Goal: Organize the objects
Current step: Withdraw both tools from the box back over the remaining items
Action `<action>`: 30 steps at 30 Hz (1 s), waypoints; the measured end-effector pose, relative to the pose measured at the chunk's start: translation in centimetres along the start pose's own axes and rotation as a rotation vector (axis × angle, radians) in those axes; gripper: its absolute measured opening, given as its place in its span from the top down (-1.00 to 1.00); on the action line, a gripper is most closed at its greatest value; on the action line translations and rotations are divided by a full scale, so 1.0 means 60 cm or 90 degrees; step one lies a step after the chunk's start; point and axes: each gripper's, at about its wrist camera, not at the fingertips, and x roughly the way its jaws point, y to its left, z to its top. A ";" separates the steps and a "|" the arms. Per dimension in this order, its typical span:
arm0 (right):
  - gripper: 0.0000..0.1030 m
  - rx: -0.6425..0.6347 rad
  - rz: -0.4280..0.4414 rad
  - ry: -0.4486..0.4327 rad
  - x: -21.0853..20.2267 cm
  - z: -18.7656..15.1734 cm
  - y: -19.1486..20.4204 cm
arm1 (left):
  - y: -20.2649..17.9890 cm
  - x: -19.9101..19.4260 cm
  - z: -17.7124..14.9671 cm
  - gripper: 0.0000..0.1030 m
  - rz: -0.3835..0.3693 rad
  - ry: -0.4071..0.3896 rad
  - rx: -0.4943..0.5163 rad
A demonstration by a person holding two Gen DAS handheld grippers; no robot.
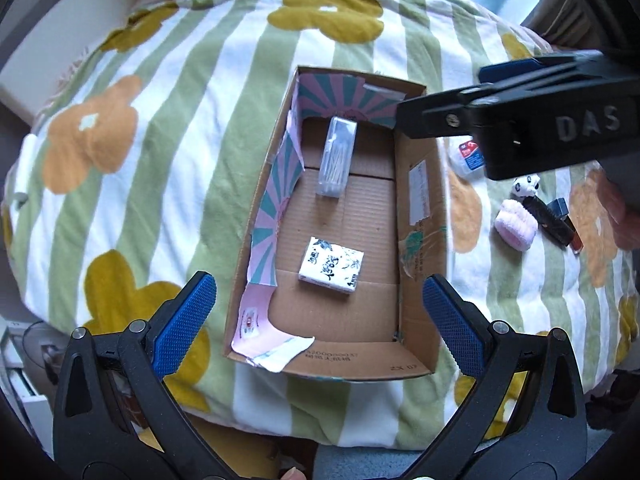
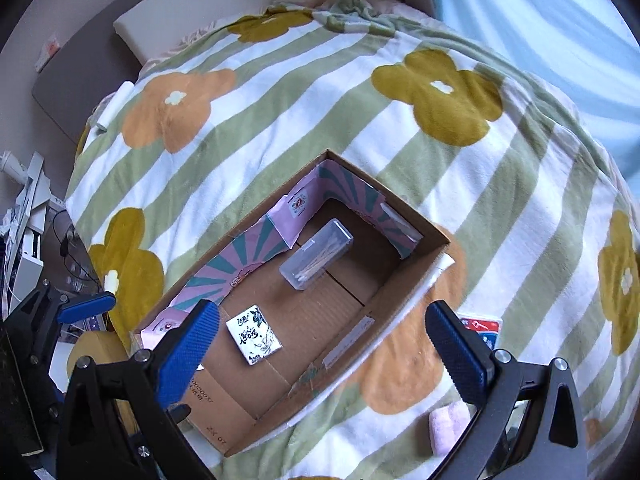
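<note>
Hovering over the cardboard box (image 1: 420, 208), my left gripper (image 1: 320, 320) has its blue pads spread wide with nothing between them. My right gripper (image 2: 322, 344) is likewise spread and empty, held above the box's near right corner; from the left view its pad tips are hidden behind its body, so that view alone does not settle its state.

Inside the box, on the bare cardboard floor, lie two things well apart: a clear plastic case of cotton swabs (image 1: 336, 156) toward the far end, and a small white packet with black lettering (image 1: 331, 270) toward the near end. I judge these to be already sorted.

Outside, on the flowered blanket (image 1: 168, 128) to the box's right, wait the remaining items: a white packet with a red-and-blue label (image 1: 468, 160) just beside the box wall, a pink fluffy item (image 1: 516, 224), a small black-and-white panda figure (image 1: 526, 186), and a dark stick-like object (image 1: 554, 222), the last three clustered close together.

Because my right gripper sits nearest these loose things, I judge it best placed to collect the labelled packet.
</note>
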 end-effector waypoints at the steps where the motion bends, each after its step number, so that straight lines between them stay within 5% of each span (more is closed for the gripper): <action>1: -0.99 0.014 -0.002 -0.009 -0.018 -0.012 -0.005 | -0.008 -0.010 -0.001 -0.99 -0.002 -0.005 0.000; 14: -0.99 0.185 -0.065 -0.066 -0.188 -0.210 -0.122 | -0.144 -0.082 -0.044 -0.99 -0.072 -0.024 0.000; 30: -0.99 0.291 -0.108 -0.079 -0.245 -0.370 -0.295 | -0.290 -0.047 -0.005 -0.99 -0.105 -0.011 -0.008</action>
